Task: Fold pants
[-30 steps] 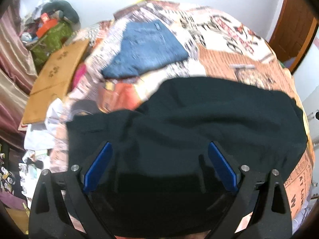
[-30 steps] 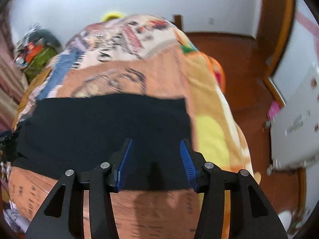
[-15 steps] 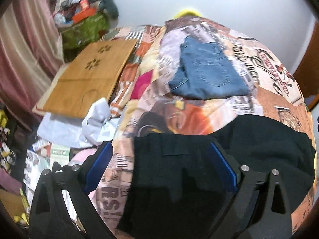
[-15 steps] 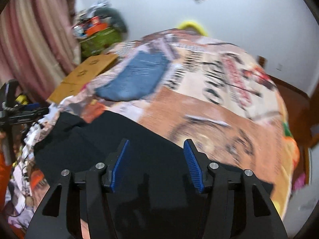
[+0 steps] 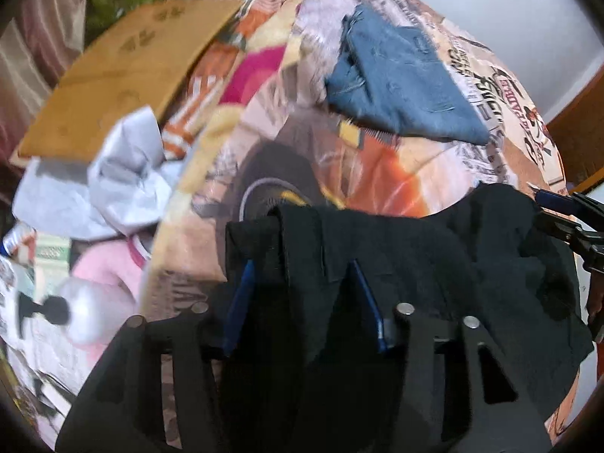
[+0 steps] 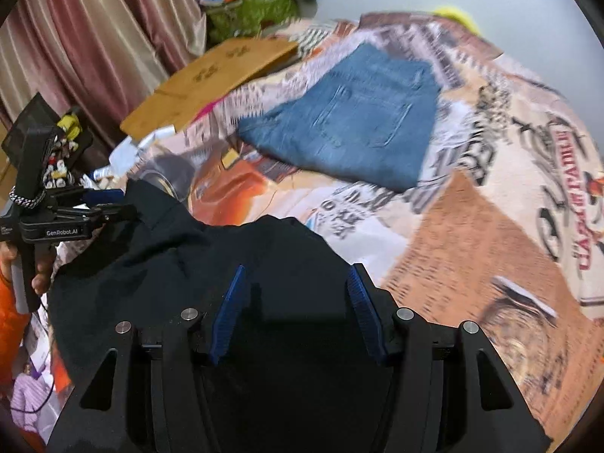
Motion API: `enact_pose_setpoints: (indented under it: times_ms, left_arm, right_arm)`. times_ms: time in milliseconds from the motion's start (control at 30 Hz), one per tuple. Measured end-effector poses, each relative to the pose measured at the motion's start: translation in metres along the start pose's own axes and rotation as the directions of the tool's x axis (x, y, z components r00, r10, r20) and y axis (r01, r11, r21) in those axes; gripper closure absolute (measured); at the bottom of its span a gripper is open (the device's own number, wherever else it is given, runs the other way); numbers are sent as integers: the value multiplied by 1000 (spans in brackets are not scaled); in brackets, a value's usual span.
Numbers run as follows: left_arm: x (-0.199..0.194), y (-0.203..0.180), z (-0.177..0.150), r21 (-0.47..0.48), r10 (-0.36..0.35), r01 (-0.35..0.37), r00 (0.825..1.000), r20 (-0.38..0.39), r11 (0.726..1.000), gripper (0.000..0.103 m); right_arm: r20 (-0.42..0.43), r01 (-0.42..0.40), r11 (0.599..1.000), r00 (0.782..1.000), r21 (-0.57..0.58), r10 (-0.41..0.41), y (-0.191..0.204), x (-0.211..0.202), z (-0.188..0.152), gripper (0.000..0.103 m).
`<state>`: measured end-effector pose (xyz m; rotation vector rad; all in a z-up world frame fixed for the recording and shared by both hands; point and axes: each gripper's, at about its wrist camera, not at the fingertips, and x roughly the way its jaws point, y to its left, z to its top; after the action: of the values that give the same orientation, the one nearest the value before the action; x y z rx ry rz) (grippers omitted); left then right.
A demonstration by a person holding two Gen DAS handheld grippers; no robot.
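Black pants (image 5: 415, 256) lie bunched on the patterned bedspread (image 5: 377, 173). My left gripper (image 5: 302, 275) has its fingers around the waistband edge, which is lifted and draped between the blue pads; the jaws stand partly closed on the cloth. In the right wrist view the left gripper (image 6: 109, 207) holds the pants' left corner (image 6: 151, 204) raised. My right gripper (image 6: 294, 279) is over the black pants (image 6: 226, 264), its jaws apart with cloth lying between and under them. It also shows at the pants' right edge (image 5: 558, 204).
Folded blue jeans (image 6: 358, 128) lie farther back on the bed. A wooden board (image 6: 211, 79) lies at the bed's left edge. Crumpled white paper (image 5: 124, 173), a pink item (image 5: 105, 271) and clutter sit to the left. Curtains (image 6: 75, 37) hang at left.
The left gripper has closed in from wide open onto the pants' waistband edge and raised it. Both views have swung left and moved closer to the cloth; the pants now look bunched.
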<state>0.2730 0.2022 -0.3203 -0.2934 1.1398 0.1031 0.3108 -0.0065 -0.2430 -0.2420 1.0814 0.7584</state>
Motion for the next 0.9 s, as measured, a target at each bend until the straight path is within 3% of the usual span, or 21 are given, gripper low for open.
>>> enact_pose_setpoints:
  times_ms: [167,333,367,433,533,767,900]
  left_arm:
    - [-3,-6,-6,32,-4,3,999,38,999,68]
    - [-5,-21,-11,132,67,-76,996,66,988,80]
    - [-6,-24,-11,142,87,-96,993,74,985,81]
    - [-7,-25,-9,148,113,-126,989,90,981,85]
    - [-6,-26,-6,141,200,-214,974,109,967,88]
    - [-10,-34,0,188,317,-353,928,197,917,88]
    - [-1,-34,2,207,345,-380,920,187,901,88]
  right_arm:
    - [-50,-25,1000,998,13,26,-6,25,16,51]
    - [-78,-61,998,995,-16,60,-1,39,19,52]
    - [-66,-58,998,996,-34,56,1,39,18,56]
    - [-49,-33,998,998,-58,30,4,39,16,86]
    - [-15,-18,997,1000,-68,18,3,36,11,95]
    - [109,37,994,994,-100,-26,9,11,15,100]
    - [125,78,995,990,-58,-70,4,12,23,100]
